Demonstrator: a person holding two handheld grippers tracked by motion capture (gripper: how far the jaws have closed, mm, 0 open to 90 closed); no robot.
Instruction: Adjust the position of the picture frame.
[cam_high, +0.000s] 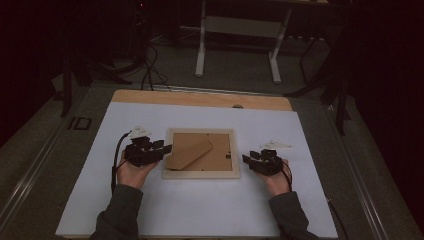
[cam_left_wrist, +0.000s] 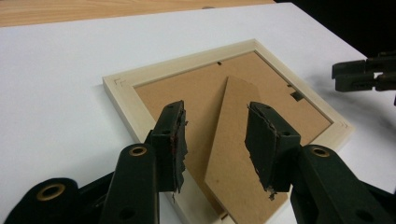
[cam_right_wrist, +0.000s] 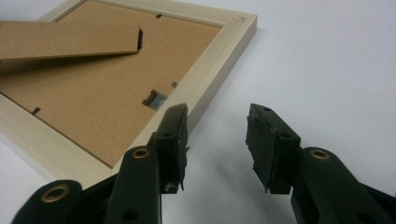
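Note:
A pale wooden picture frame lies face down in the middle of the white sheet. Its brown backing board faces up, and the fold-out stand is lifted a little. My left gripper is at the frame's left edge. In the left gripper view it stands open above the backing, with the stand seen between its jaws. My right gripper rests on the sheet just right of the frame. In its own view it is open, beside the frame's rim, holding nothing.
The white sheet covers most of a wooden table. Beyond the table, on a dark floor, stand the white legs of another table and some black cables. A small metal hanger sits in the backing.

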